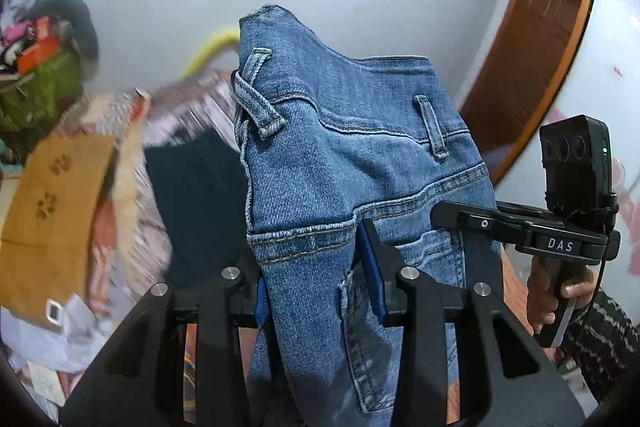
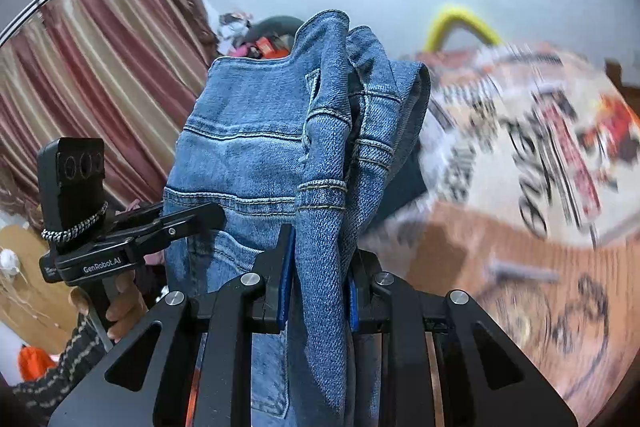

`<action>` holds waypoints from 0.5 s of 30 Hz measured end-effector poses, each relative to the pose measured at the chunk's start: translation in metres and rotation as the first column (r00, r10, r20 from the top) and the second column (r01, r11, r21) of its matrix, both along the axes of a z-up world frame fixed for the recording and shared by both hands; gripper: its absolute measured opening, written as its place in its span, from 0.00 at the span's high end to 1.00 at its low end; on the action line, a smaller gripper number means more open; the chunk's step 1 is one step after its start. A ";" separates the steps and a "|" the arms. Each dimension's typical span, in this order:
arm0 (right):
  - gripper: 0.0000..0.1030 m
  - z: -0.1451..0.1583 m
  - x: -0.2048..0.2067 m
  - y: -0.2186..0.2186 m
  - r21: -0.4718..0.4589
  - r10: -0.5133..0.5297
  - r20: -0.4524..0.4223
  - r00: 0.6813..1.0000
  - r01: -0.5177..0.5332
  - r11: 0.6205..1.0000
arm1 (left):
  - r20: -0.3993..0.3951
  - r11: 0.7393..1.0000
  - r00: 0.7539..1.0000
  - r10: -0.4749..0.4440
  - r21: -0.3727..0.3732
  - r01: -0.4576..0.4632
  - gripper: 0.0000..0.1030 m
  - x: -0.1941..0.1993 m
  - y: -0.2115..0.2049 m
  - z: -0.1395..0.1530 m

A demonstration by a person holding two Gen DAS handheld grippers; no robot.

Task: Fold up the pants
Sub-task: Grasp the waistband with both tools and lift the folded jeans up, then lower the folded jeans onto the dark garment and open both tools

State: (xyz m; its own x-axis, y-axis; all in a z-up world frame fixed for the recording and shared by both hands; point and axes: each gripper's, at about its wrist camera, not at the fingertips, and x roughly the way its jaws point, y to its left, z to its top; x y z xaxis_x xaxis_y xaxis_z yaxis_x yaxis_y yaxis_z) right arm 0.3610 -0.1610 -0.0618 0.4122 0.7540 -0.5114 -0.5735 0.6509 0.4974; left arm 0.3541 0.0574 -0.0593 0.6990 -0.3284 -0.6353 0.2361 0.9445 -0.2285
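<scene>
Blue denim jeans (image 1: 340, 155) hang in the air, held up near the waistband, belt loops and seams showing. My left gripper (image 1: 316, 291) is shut on a bunch of the denim below the waistband. My right gripper (image 2: 320, 287) is shut on a folded edge of the same jeans (image 2: 256, 147). In the left wrist view the right gripper (image 1: 452, 219) reaches in from the right and touches the denim. In the right wrist view the left gripper (image 2: 208, 217) reaches in from the left. The legs hang down out of sight.
A bed with a patterned printed cover (image 2: 520, 131) lies below, with a dark folded garment (image 1: 196, 195) on it. A cardboard box (image 1: 52, 195) and a cluttered pile (image 1: 36, 51) are at left. Striped curtains (image 2: 100, 75), a wooden door frame (image 1: 536, 39) and a white wall surround.
</scene>
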 end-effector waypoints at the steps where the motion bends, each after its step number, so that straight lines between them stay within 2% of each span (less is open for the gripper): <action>1: 0.81 0.004 0.006 0.005 -0.001 0.004 0.013 1.000 -0.004 1.000 | 0.014 1.000 1.000 0.013 -0.003 -0.013 0.63 0.004 0.007 0.003; 5: 0.81 0.012 0.036 0.034 -0.013 0.017 0.046 0.999 -0.016 1.000 | 0.045 0.998 0.997 0.059 0.007 -0.060 0.63 0.027 0.035 0.005; 8: 0.81 0.006 0.063 0.057 -0.031 0.027 0.038 0.999 -0.026 0.999 | 0.030 0.995 0.994 0.101 0.009 -0.101 0.63 0.049 0.050 -0.002; 15: 0.81 -0.025 0.114 0.109 -0.097 0.028 0.011 1.000 -0.026 0.995 | -0.029 0.983 0.982 0.186 0.013 -0.185 0.63 0.109 0.084 -0.044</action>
